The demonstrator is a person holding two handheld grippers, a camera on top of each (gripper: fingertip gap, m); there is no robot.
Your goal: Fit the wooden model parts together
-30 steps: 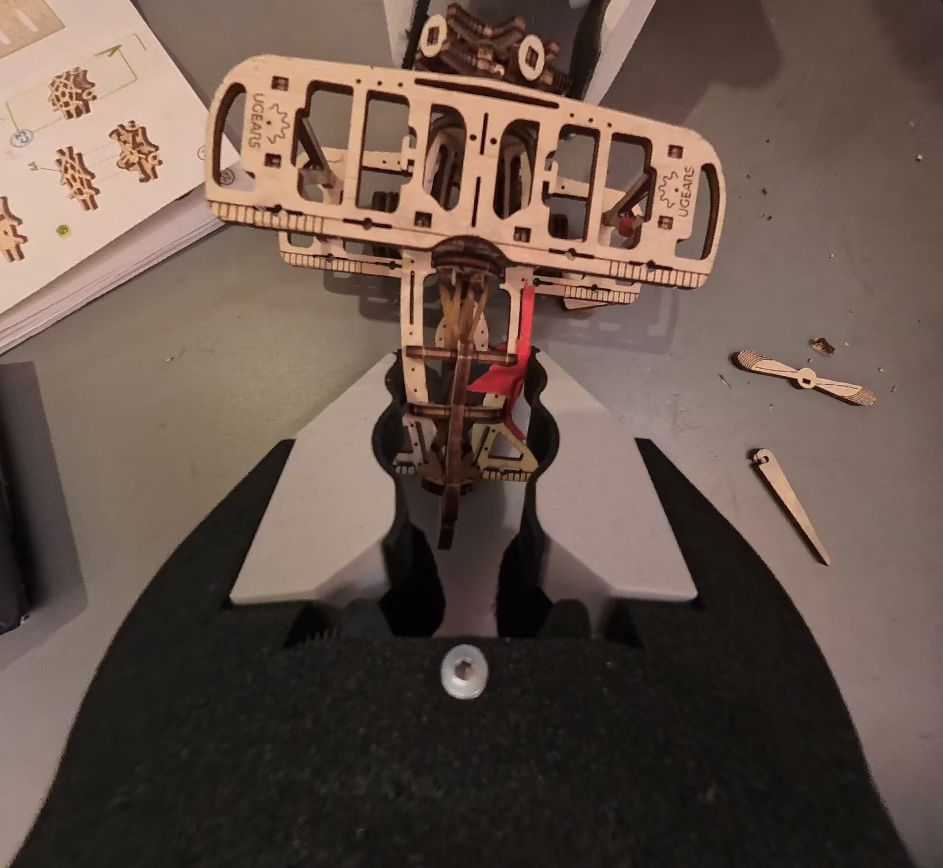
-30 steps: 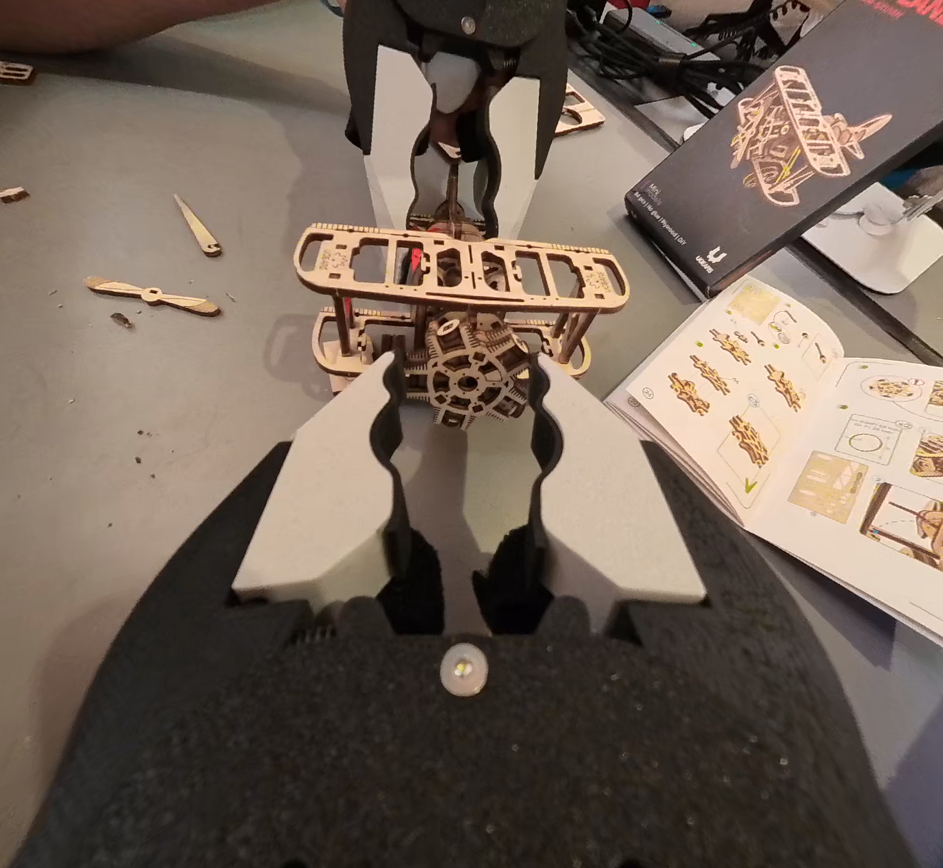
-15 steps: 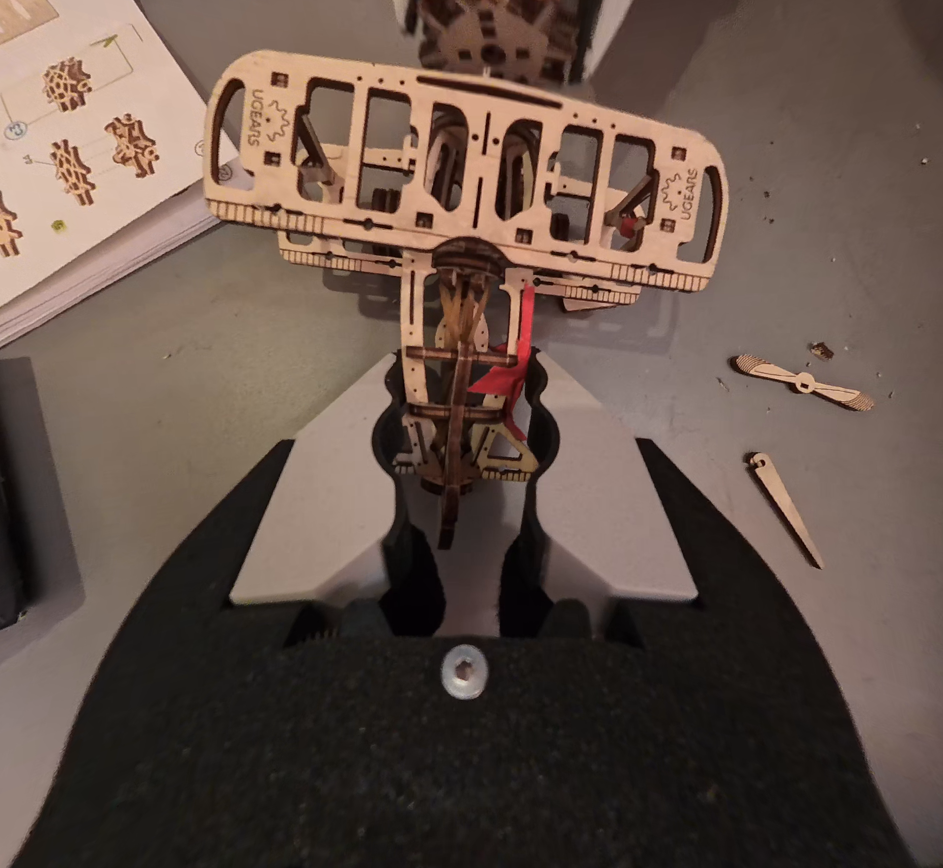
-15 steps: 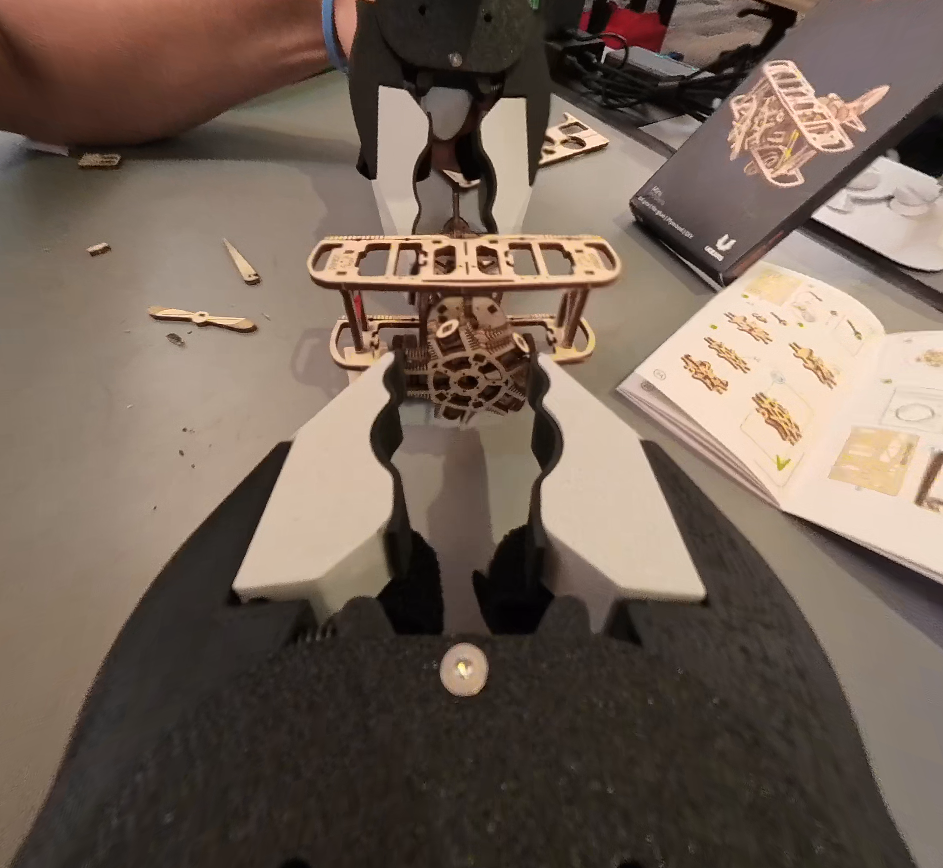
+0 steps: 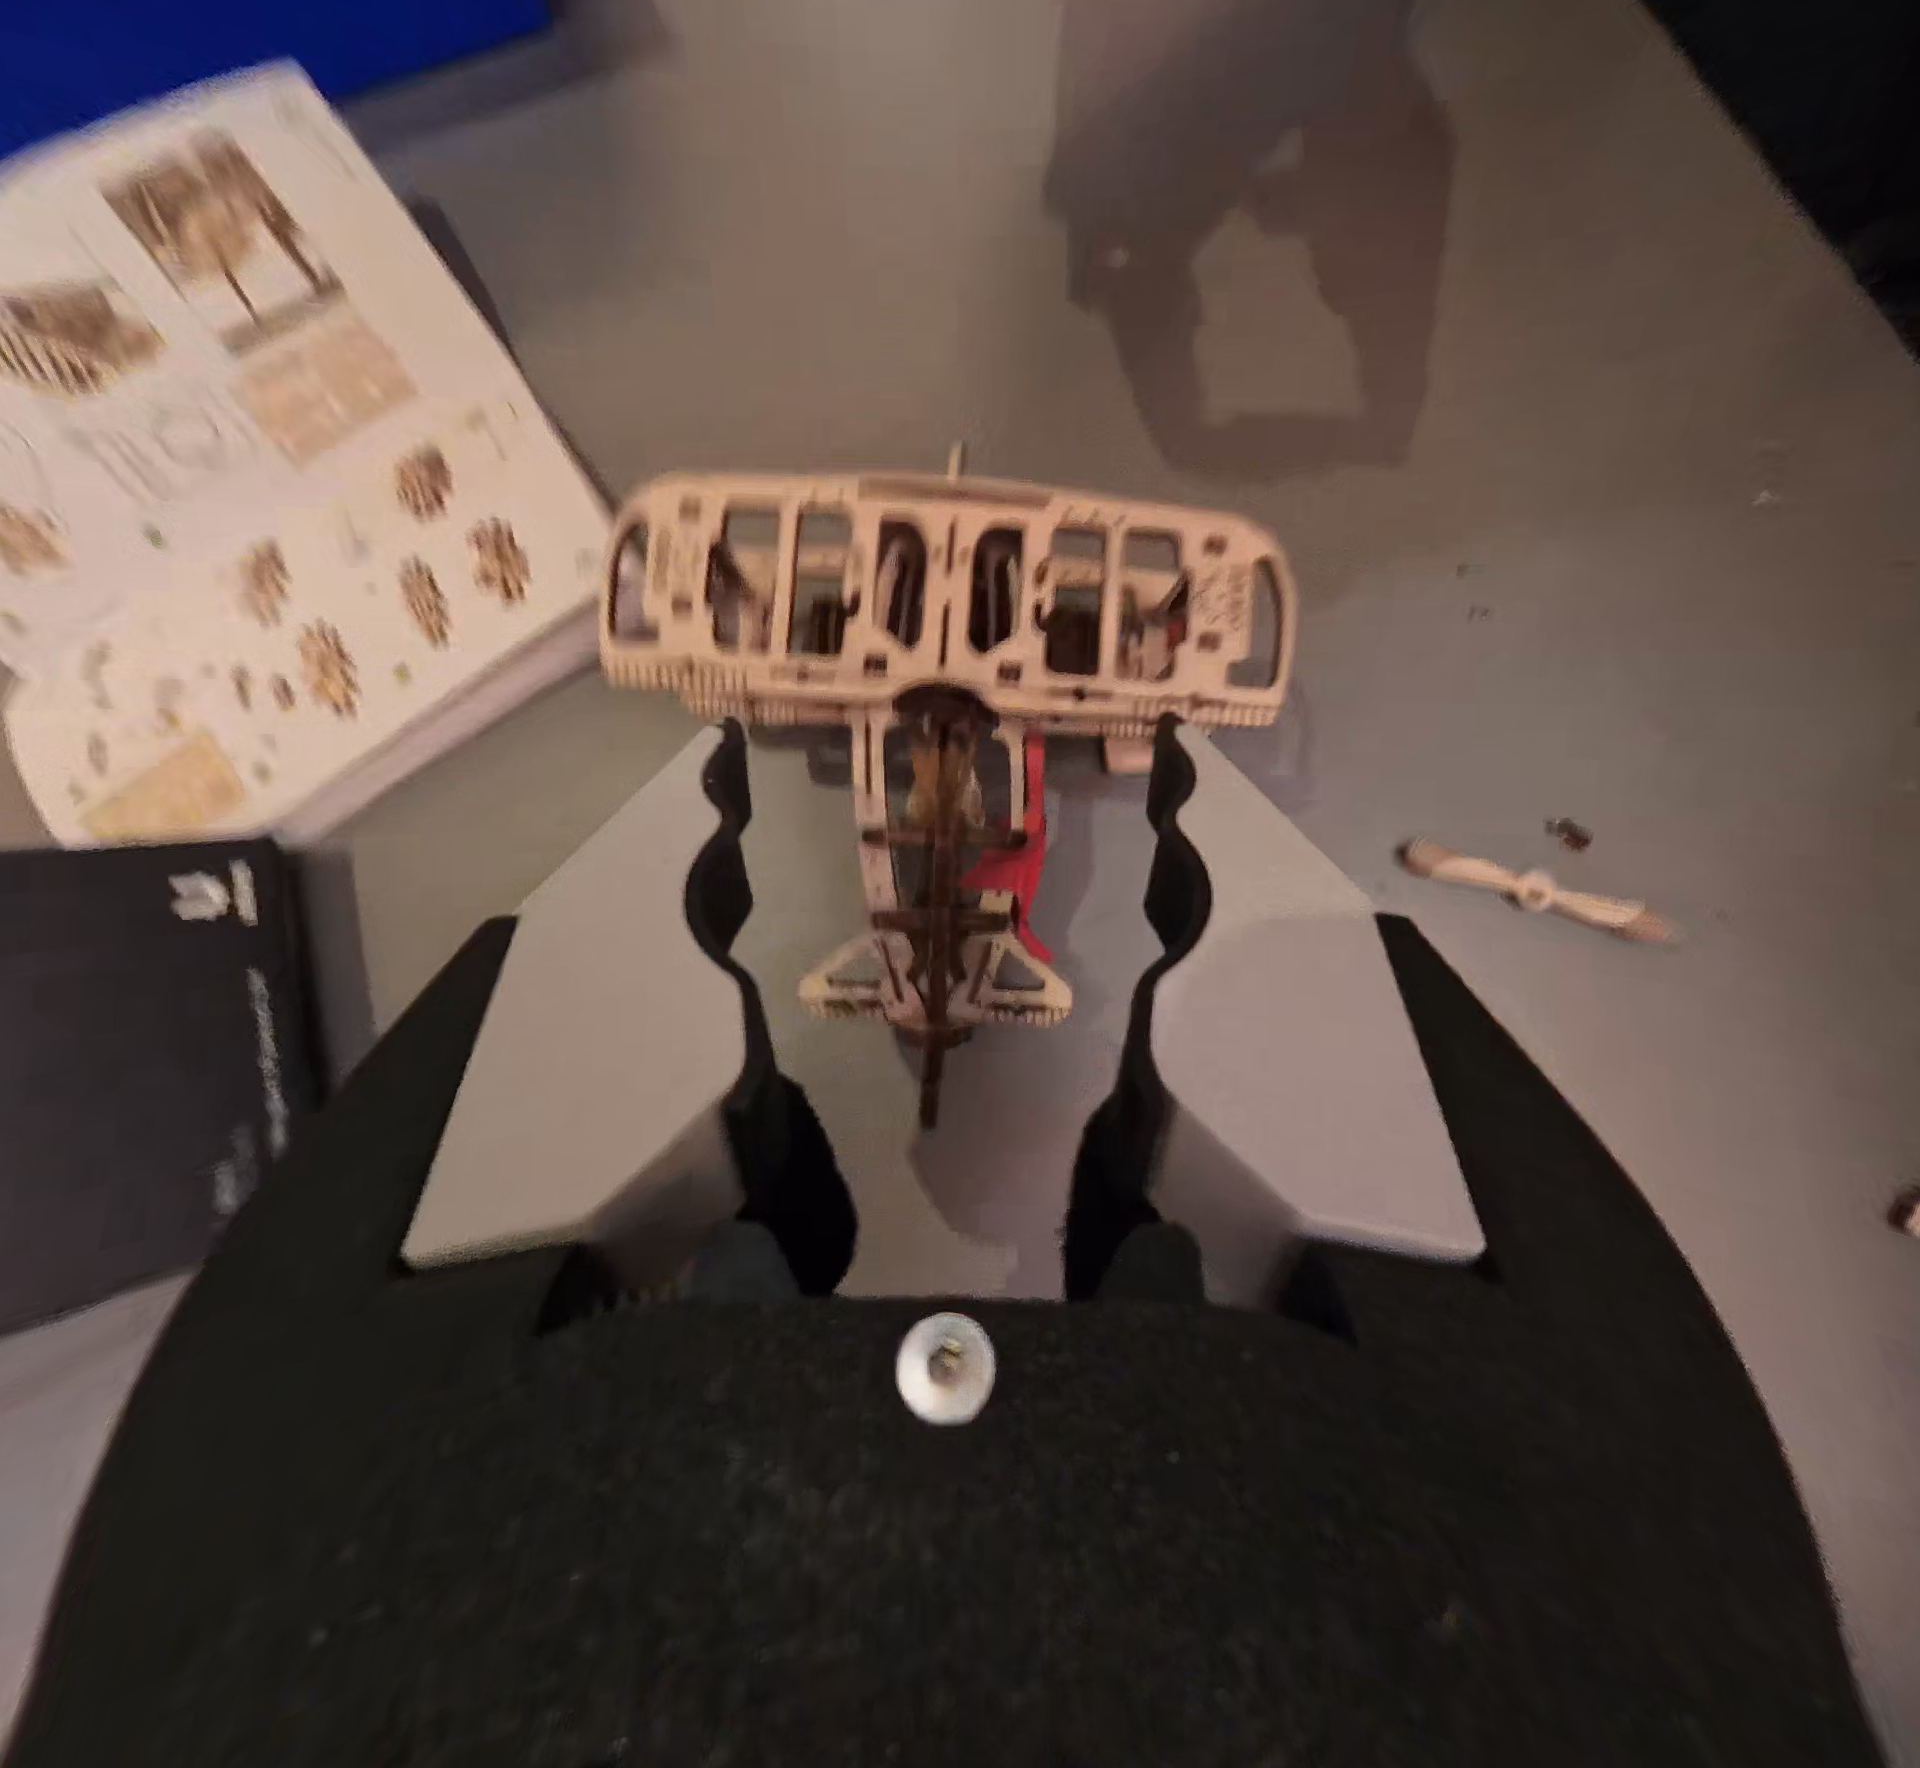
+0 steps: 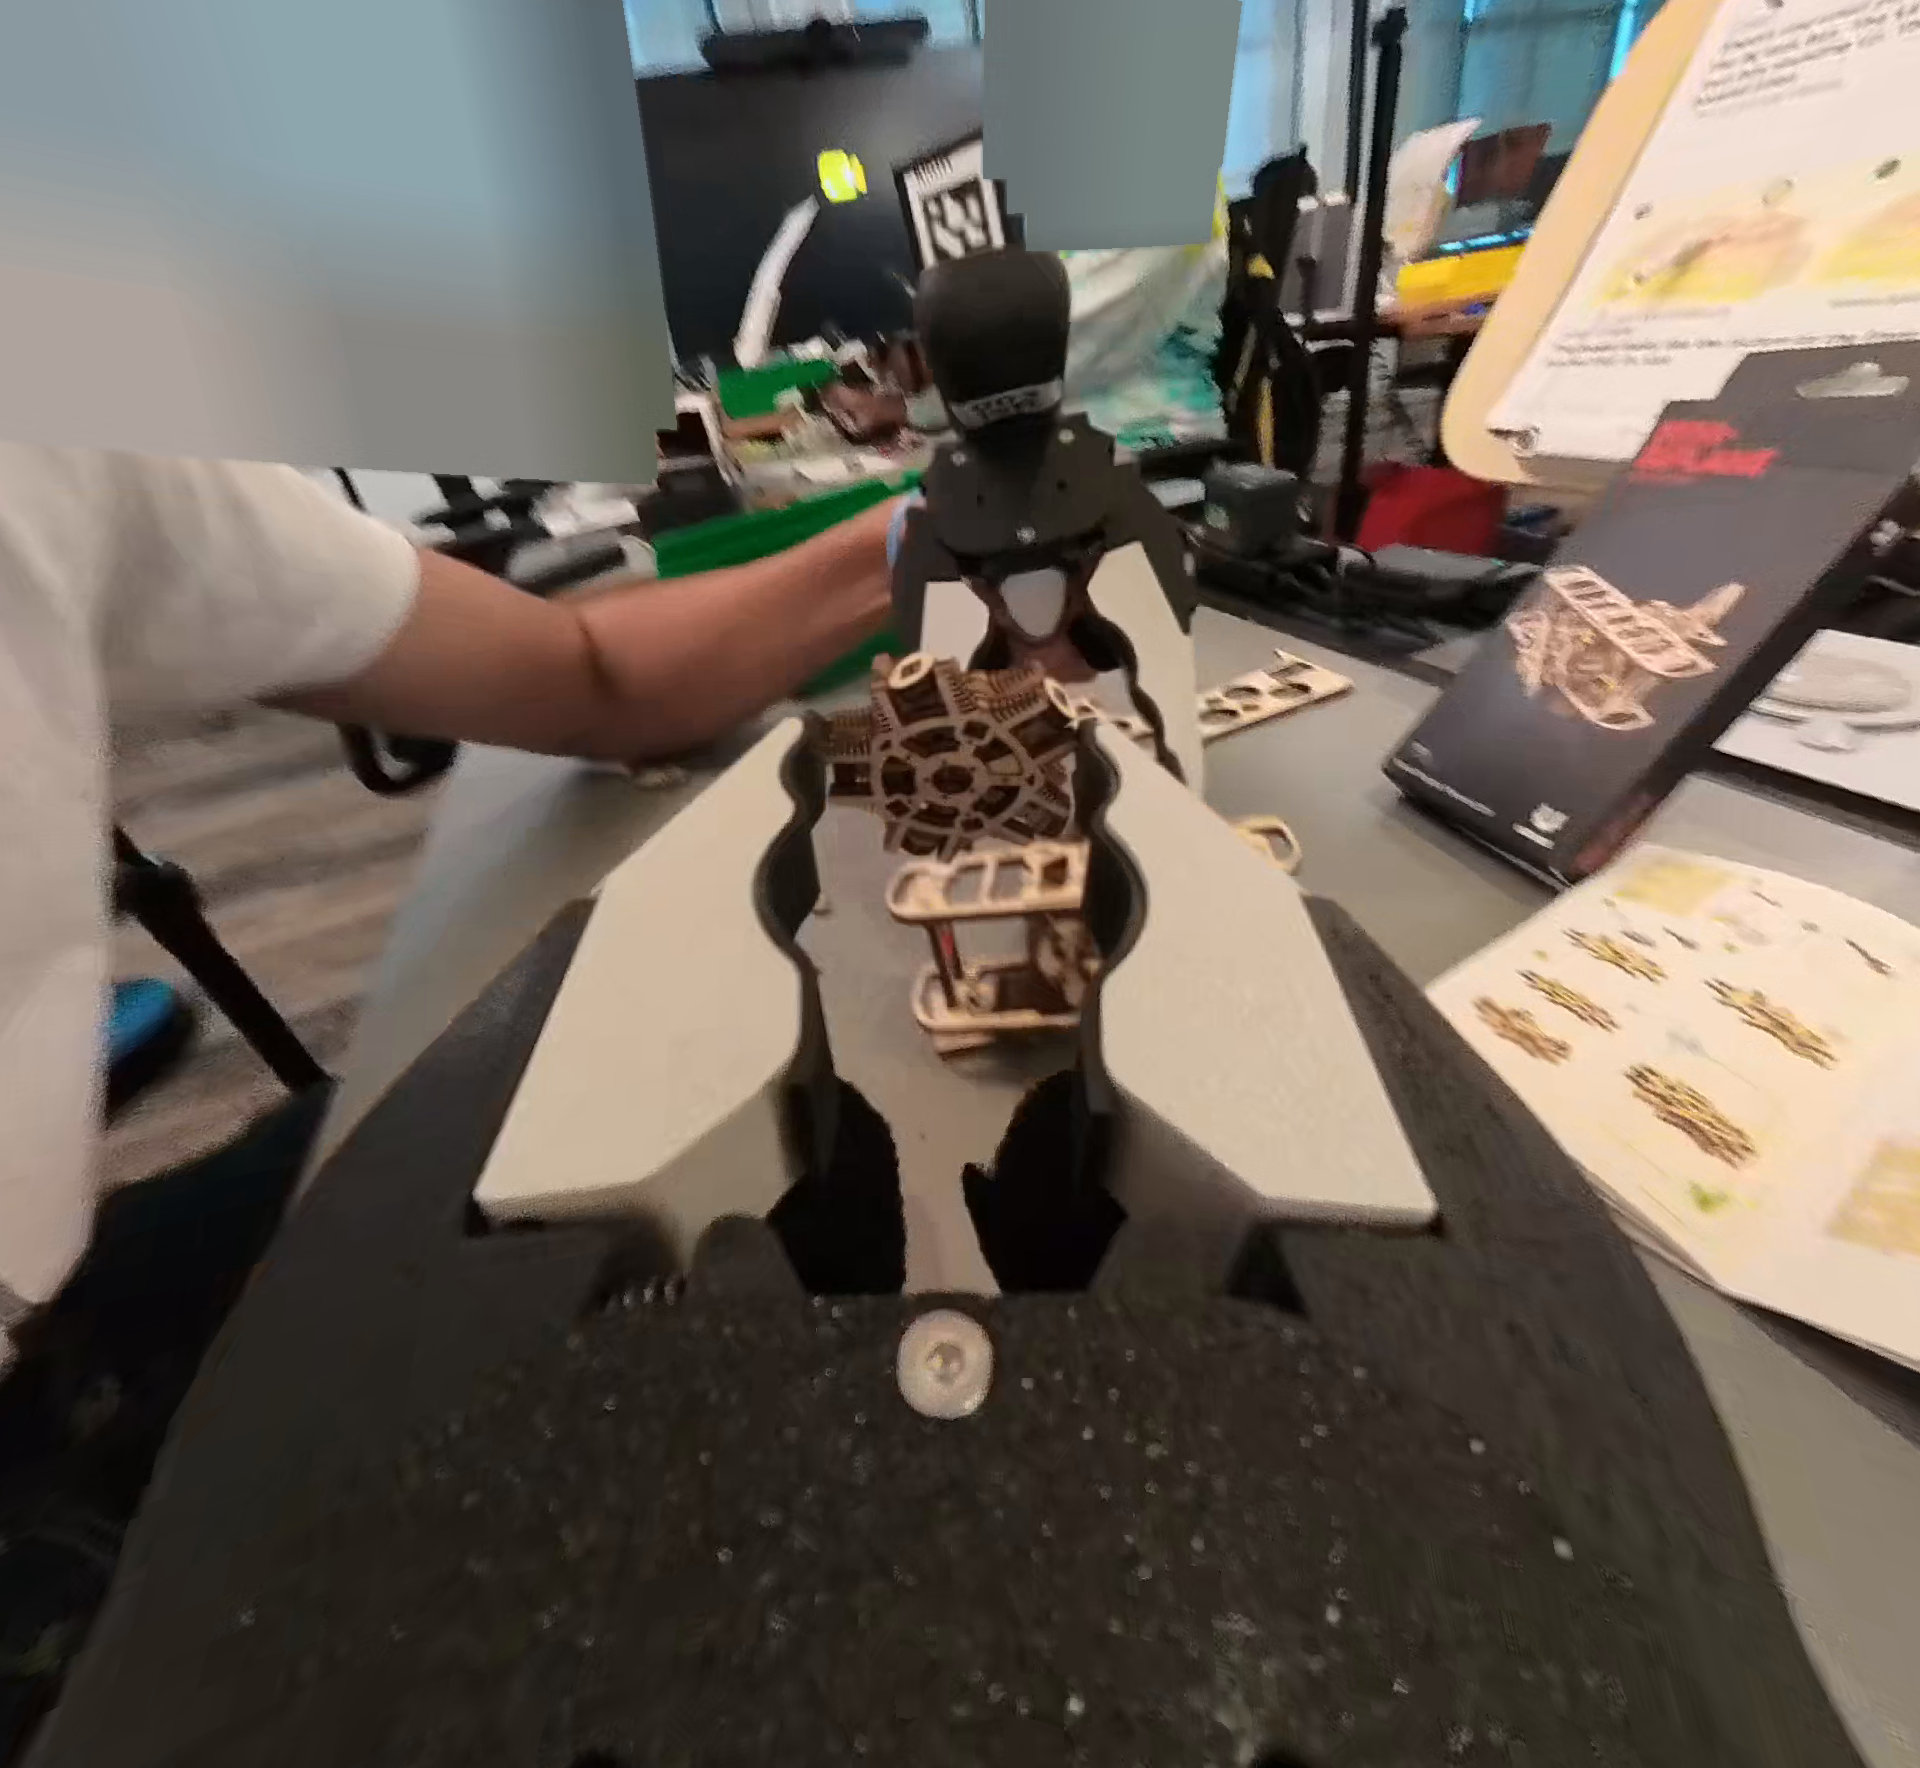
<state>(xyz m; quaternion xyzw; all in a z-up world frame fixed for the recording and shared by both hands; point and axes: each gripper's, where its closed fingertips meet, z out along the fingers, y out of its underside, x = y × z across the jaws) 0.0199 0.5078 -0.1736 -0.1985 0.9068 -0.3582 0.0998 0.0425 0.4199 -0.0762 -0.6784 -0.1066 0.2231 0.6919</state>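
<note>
Wooden biplane model [image 5: 945, 617] stands on the grey counter [image 5: 1558, 575], free of both tools. Left wrist view: left tongs [image 5: 945, 742] spread wide, jaws either side of the tail section without contact; tail fin points back toward the camera, a red piece [image 5: 1013, 871] on its right flank. Upper wing lies across the view just beyond the fingertips [image 5: 732, 752].

Right wrist view: right tongs [image 6: 951, 762] hold the round wooden engine part [image 6: 961, 768], pinched between the two jaws near their tips and raised above the counter. The biplane shows lower down through the gap between the jaws, blurred. The left tool faces this camera from behind the engine part, a person's bare forearm [image 6: 623, 669] reaching to it.

Loose on the counter: a wooden propeller [image 5: 1532, 903] well to the right of the model; an open instruction booklet [image 5: 239, 513] toward the left edge; a black box [image 5: 135, 1043] nearer, just beside the booklet. In the right view the box [image 6: 1642, 679] leans upright beyond the booklet [image 6: 1704, 1074]. A flat wooden parts sheet [image 6: 1262, 695] lies behind the left tool.

Both frames motion-blurred; fine joints unreadable.
</note>
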